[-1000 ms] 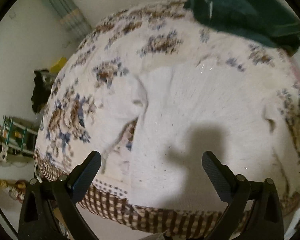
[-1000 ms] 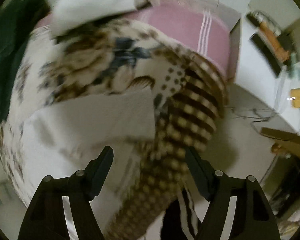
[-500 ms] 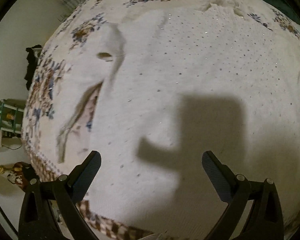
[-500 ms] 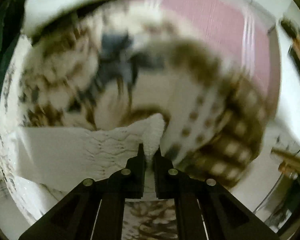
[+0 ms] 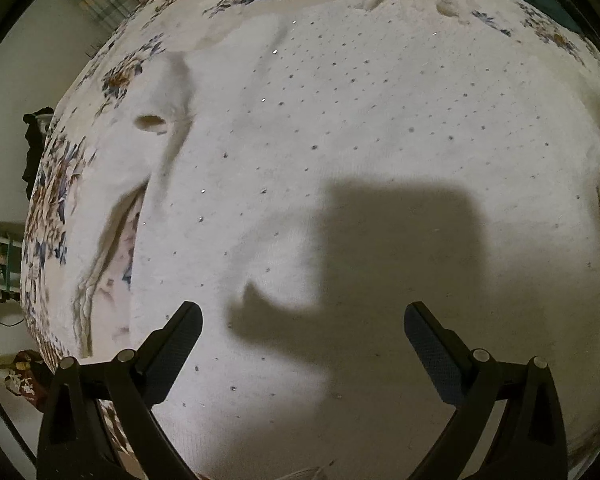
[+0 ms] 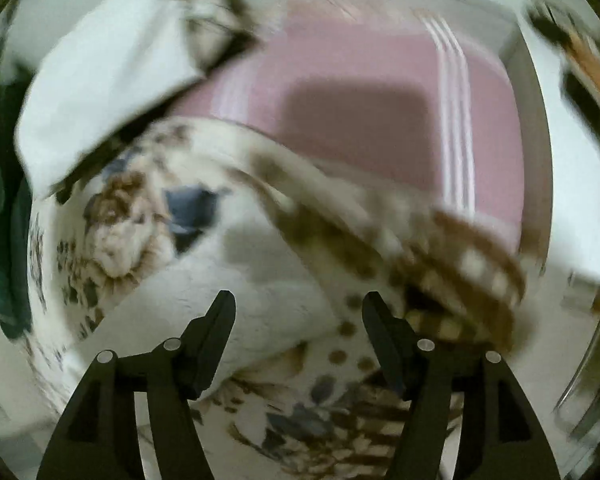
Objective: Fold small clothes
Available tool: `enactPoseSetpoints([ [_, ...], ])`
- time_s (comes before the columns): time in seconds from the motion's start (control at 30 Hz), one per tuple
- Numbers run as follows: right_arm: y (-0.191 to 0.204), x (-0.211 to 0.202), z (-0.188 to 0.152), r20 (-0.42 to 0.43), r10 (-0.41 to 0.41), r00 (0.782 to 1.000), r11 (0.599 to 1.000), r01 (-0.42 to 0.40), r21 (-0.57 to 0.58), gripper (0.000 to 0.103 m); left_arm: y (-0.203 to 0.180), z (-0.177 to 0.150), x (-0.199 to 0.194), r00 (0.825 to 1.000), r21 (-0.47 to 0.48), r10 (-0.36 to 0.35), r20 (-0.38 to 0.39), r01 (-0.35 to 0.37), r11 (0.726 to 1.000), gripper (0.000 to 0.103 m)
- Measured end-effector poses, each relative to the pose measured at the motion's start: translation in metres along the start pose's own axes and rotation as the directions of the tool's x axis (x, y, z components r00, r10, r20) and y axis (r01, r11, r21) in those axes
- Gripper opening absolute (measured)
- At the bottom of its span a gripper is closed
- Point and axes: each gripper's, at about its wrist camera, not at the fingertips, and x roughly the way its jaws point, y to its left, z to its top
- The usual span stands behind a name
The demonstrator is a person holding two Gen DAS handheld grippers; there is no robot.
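One white knit sweater (image 5: 340,152) flat on one floral bedspread (image 5: 48,216), both claws, left (image 5: 302,330) and right (image 6: 299,320), spread wide and empty.

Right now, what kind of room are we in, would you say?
Most likely a bedroom. The white knitted garment lies spread on a floral bedspread, a pink striped sheet shows beneath the bedspread's checked border, and a pillow sits at the bed's far end.

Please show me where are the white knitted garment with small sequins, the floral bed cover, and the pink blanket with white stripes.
white knitted garment with small sequins (image 5: 340,140): left wrist view, middle of its front.
floral bed cover (image 5: 48,208): left wrist view, patterned left edge.
pink blanket with white stripes (image 6: 380,60): right wrist view, plain pink part.
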Motion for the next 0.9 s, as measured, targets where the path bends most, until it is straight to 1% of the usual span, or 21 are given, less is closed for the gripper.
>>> enactPoseSetpoints([
  [0.03,-0.011,0.012,0.000,-0.010,0.020,1.000,0.998,-0.020,0.052,0.068,0.002,0.000,0.002,1.000,-0.005,-0.002,-0.005,0.002,1.000,0.103],
  [0.1,-0.023,0.024,-0.002,0.004,0.125,0.992,0.982,-0.124,0.142,0.068,0.006,-0.001,0.006,1.000,-0.011,0.004,-0.010,-0.004,1.000,0.103],
  [0.13,-0.025,0.031,-0.002,0.020,0.159,0.987,0.972,-0.160,0.174,0.069,0.009,-0.001,0.007,1.000,-0.012,0.008,-0.011,-0.008,1.000,0.103],
  [0.2,-0.030,0.038,-0.002,0.071,0.207,0.976,0.956,-0.218,0.198,0.069,0.015,-0.002,0.009,1.000,-0.021,0.011,-0.010,-0.011,1.000,0.103],
  [0.23,-0.025,0.041,-0.003,0.094,0.243,0.965,0.946,-0.258,0.197,0.060,0.018,-0.001,0.010,1.000,-0.028,0.016,-0.010,-0.016,0.999,0.103],
  [0.27,-0.015,0.042,-0.003,0.092,0.263,0.960,0.943,-0.276,0.184,0.014,0.022,0.000,0.011,1.000,-0.035,0.017,-0.011,-0.018,0.999,0.103],
  [0.3,-0.007,0.045,-0.002,0.073,0.259,0.963,0.950,-0.267,0.162,0.012,0.026,0.001,0.012,1.000,-0.045,0.016,-0.011,-0.016,0.999,0.103],
  [0.37,0.013,0.030,-0.001,0.113,0.245,0.963,0.961,-0.257,0.104,0.011,0.033,0.003,0.013,1.000,-0.060,0.016,-0.009,-0.017,0.998,0.103],
  [0.4,0.023,0.018,0.002,0.132,0.256,0.958,0.961,-0.267,0.073,0.011,0.039,0.004,0.012,1.000,-0.073,0.011,-0.007,-0.011,0.997,0.103],
  [0.47,0.042,-0.024,0.001,0.184,0.295,0.938,0.952,-0.305,0.028,0.010,0.049,0.006,0.010,1.000,-0.100,-0.003,0.000,0.003,0.995,0.103],
  [0.53,0.063,-0.066,0.002,0.238,0.343,0.909,0.938,-0.347,-0.027,0.010,0.060,0.008,0.007,1.000,-0.131,-0.024,0.007,0.025,0.991,0.103],
  [0.6,0.097,-0.099,-0.005,0.270,0.390,0.880,0.921,-0.379,-0.094,0.010,0.072,0.010,0.005,0.999,-0.163,-0.046,0.015,0.047,0.985,0.103],
  [0.67,0.141,-0.129,-0.022,0.281,0.440,0.853,0.897,-0.407,-0.172,0.010,0.083,0.012,0.004,0.998,-0.189,-0.062,0.023,0.066,0.980,0.103],
  [0.7,0.178,-0.146,-0.028,0.277,0.463,0.842,0.885,-0.419,-0.205,0.010,0.090,0.014,0.003,0.997,-0.206,-0.068,0.028,0.073,0.976,0.103],
  [0.73,0.199,-0.154,-0.041,0.263,0.485,0.834,0.869,-0.426,-0.251,0.010,0.098,0.014,0.002,0.997,-0.224,-0.074,0.034,0.080,0.971,0.103],
  [0.77,0.239,-0.168,-0.058,0.249,0.495,0.833,0.857,-0.421,-0.296,0.010,0.105,0.014,0.002,0.996,-0.240,-0.078,0.040,0.085,0.967,0.103],
  [0.8,0.262,-0.171,-0.076,0.228,0.507,0.832,0.840,-0.416,-0.348,0.010,0.114,0.015,0.002,0.996,-0.254,-0.079,0.044,0.088,0.963,0.103],
  [0.87,0.320,-0.170,-0.123,0.175,0.500,0.848,0.807,-0.383,-0.450,0.010,0.130,0.014,0.004,0.996,-0.278,-0.076,0.050,0.087,0.957,0.103],
  [0.9,0.345,-0.159,-0.151,0.144,0.497,0.856,0.784,-0.372,-0.496,0.010,0.139,0.012,0.006,0.996,-0.287,-0.070,0.050,0.082,0.954,0.103],
])
